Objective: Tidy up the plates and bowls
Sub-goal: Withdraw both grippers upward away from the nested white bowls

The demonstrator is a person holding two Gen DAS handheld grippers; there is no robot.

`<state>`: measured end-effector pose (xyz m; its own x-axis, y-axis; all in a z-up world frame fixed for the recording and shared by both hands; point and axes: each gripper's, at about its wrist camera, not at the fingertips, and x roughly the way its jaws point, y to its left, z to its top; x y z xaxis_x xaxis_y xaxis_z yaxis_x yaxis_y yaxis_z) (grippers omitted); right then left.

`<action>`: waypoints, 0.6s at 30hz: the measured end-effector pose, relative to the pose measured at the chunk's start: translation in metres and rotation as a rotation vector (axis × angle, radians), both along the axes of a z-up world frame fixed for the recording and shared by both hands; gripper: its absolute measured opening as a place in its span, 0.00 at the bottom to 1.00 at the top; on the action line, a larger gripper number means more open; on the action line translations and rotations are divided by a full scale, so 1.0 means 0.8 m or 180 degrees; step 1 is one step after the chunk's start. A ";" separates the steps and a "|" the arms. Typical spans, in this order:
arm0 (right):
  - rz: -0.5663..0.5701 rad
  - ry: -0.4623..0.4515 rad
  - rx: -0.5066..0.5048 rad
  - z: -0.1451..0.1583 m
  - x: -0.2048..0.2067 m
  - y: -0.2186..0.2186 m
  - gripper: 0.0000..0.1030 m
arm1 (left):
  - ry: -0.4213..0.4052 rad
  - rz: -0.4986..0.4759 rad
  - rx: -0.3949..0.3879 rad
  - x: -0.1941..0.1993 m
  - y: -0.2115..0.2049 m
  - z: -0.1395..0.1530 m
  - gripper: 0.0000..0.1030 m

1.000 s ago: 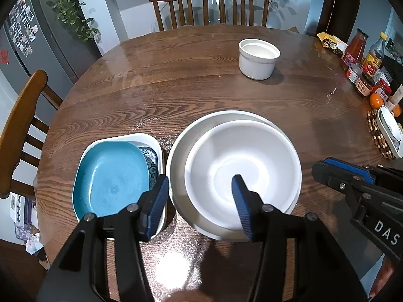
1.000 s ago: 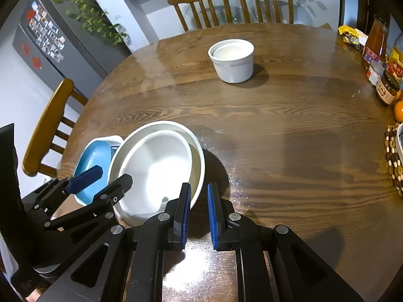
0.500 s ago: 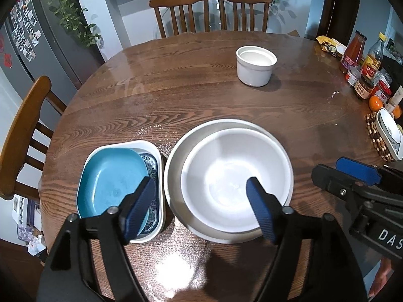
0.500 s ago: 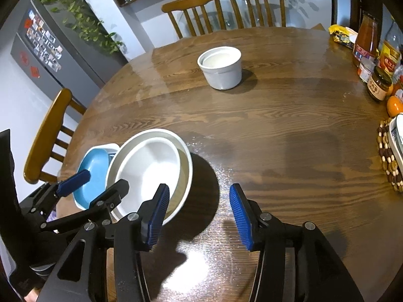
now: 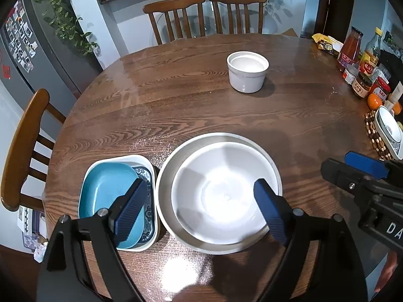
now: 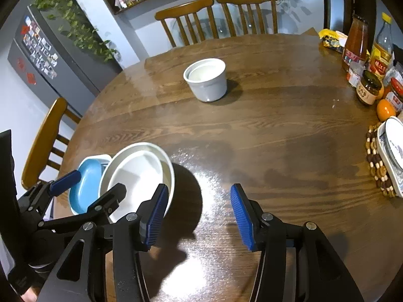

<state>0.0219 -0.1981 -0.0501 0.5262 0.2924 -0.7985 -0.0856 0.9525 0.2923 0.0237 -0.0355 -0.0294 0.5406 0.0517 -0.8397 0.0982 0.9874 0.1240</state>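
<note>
A white bowl [image 5: 221, 191] sits nested in a larger white bowl [image 5: 219, 137] at the near side of the round wooden table [image 5: 176, 100]. Left of it a blue dish [image 5: 105, 186] lies in a white patterned rectangular dish [image 5: 148, 166]. A small white ramekin [image 5: 247, 75] stands alone at the far side. My left gripper [image 5: 201, 209] is open and empty, above the nested bowls. My right gripper [image 6: 199, 216] is open and empty, above bare table right of the nested bowls [image 6: 141, 168]. The ramekin [image 6: 206, 79] and blue dish [image 6: 85, 183] show there too.
Sauce bottles and jars [image 5: 360, 63] and an orange [image 6: 385, 109] crowd the table's right edge. A patterned dish on a beaded trivet [image 6: 377, 161] lies at the right. Wooden chairs [image 5: 204, 15] stand at the far side and at the left [image 5: 22, 146].
Both grippers opened wide; the right one was shut a second ago. Both pulled back and up from the nested bowls, which stay in place.
</note>
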 end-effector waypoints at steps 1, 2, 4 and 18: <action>-0.0006 -0.0003 -0.0002 0.001 0.000 -0.001 0.51 | 0.0002 -0.0005 0.0003 0.001 -0.001 0.001 0.84; -0.0013 -0.0009 -0.0005 0.002 0.000 -0.003 0.51 | 0.0003 -0.0006 0.0004 0.002 -0.001 0.001 0.84; -0.0017 -0.0018 -0.0015 0.003 0.001 -0.006 0.51 | 0.0006 -0.0015 0.0007 0.003 -0.003 0.002 0.84; -0.0067 -0.0073 -0.0051 0.014 -0.004 -0.021 0.51 | -0.0018 -0.0094 0.0020 0.000 -0.017 0.014 0.85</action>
<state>0.0183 -0.2152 -0.0393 0.5504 0.2684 -0.7906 -0.0721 0.9587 0.2752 0.0235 -0.0489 -0.0181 0.5468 0.0409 -0.8363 0.1266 0.9833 0.1308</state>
